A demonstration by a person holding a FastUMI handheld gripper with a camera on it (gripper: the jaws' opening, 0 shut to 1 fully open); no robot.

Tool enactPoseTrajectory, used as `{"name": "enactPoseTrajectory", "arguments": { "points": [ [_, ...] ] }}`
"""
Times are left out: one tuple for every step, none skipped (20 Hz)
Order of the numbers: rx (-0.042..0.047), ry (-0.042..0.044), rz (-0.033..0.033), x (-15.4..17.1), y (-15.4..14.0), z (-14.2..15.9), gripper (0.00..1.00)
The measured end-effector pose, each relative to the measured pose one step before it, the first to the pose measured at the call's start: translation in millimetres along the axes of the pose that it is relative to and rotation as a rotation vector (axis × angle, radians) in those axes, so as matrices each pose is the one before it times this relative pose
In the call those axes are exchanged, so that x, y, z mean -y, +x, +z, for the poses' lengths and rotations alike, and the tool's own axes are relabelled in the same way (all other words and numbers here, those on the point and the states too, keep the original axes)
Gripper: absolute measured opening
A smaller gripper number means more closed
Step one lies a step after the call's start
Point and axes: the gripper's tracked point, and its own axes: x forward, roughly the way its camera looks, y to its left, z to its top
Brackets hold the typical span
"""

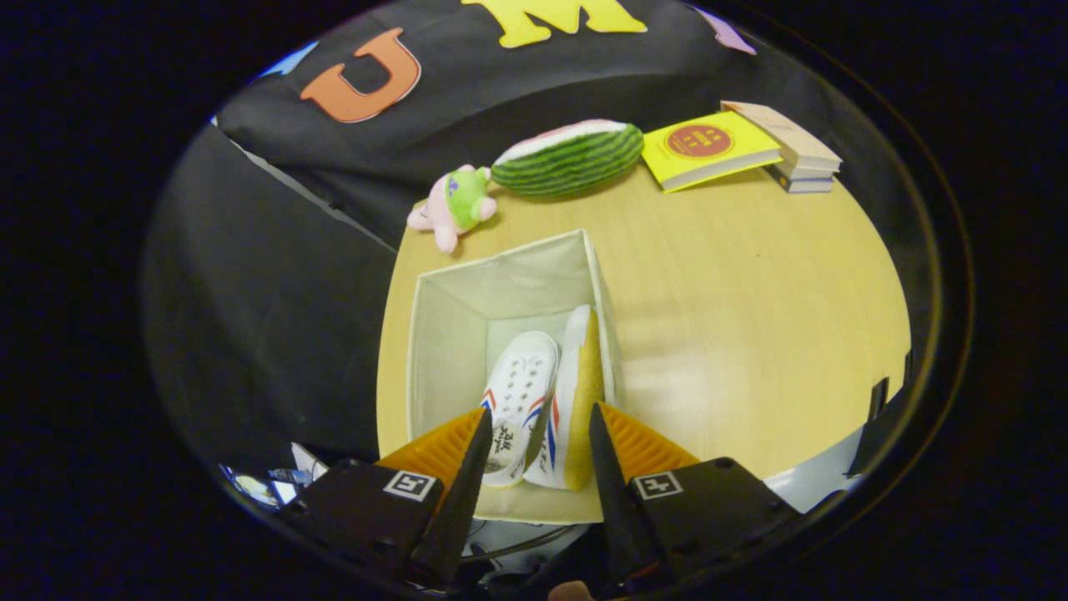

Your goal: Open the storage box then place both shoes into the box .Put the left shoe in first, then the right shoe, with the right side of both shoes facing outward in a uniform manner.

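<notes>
An open white fabric storage box (450, 334) stands on the wooden table, just ahead of and below my fingers. Two white shoes with red and blue stripes lie inside it. One shoe (521, 384) lies with its laces up, toe pointing away. The other shoe (576, 392) leans on its side against the box's right wall, its yellowish sole turned to the right. My gripper (538, 421) hangs above the box's near end, open, with nothing between its fingers. The heels of both shoes show in the gap between them.
Beyond the box at the table's far edge lie a pink and green plush toy (457, 204), a watermelon-shaped cushion (567, 159), a yellow book (705, 148) and a small stack of books (793, 150). Bare tabletop (751, 317) stretches right of the box.
</notes>
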Motion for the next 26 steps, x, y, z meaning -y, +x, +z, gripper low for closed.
{"name": "enactPoseTrajectory", "arguments": {
  "points": [
    [0.03760, -0.01621, -0.00078, -2.51, -8.45, 5.32, 0.72],
    [0.03782, -0.01745, -0.00603, 0.22, -10.27, 4.50, 0.72],
    [0.04105, -0.01870, -0.00715, -0.12, -11.22, 5.45, 0.72],
    [0.04141, -0.01962, -0.00915, 0.27, -11.18, 4.83, 0.72],
    [0.04676, -0.01836, -0.01011, 0.83, -10.57, 6.96, 0.73],
    [0.03797, -0.02399, -0.01055, 1.56, -14.00, 5.10, 0.73],
    [0.04567, -0.01474, -0.00352, 1.56, -13.42, 7.47, 0.77],
    [0.05602, -0.01442, -0.01652, 2.38, -14.99, 9.89, 0.79],
    [0.05932, -0.01430, -0.01801, 5.21, -14.11, 10.87, 0.81],
    [0.05922, -0.00905, -0.01478, 2.39, -12.27, 10.19, 0.81],
    [0.06826, -0.00583, -0.01634, 4.52, -12.27, 12.79, 0.81],
    [0.07203, -0.00775, -0.01820, 3.34, -13.23, 12.87, 0.82],
    [0.05729, -0.00377, -0.01405, 5.48, -10.15, 9.03, 0.89],
    [0.04541, 0.00248, -0.01049, 3.61, -9.50, 7.58, 0.96],
    [0.03450, -0.00040, -0.01875, 3.32, -5.38, 4.22, 1.00],
    [0.02018, 0.00132, -0.01578, 4.87, -9.85, 2.10, 1.00],
    [0.00764, 0.00547, 0.00032, -1.69, -5.92, 1.90, 1.00],
    [0.01501, 0.00451, 0.00375, 0.27, -6.31, 0.57, 1.00],
    [0.02295, -0.00242, 0.00022, 1.73, -7.94, 5.25, 1.00],
    [0.02367, -0.00573, -0.00482, 3.26, -5.32, 4.48, 1.00],
    [0.01557, -0.01274, -0.01108, 3.26, -5.00, 2.49, 1.00],
    [0.01506, -0.01612, 0.00123, 1.94, -3.26, 0.82, 1.00],
    [0.01584, -0.01476, 0.00564, -0.62, -4.98, 2.90, 1.00],
    [0.01994, -0.00269, -0.00491, 2.86, -5.95, 3.77, 1.00],
    [0.01346, 0.00603, -0.00252, 2.40, -5.04, 1.93, 1.00],
    [0.01222, 0.00200, -0.00794, 3.05, -4.32, 0.88, 1.00]
  ]
}}
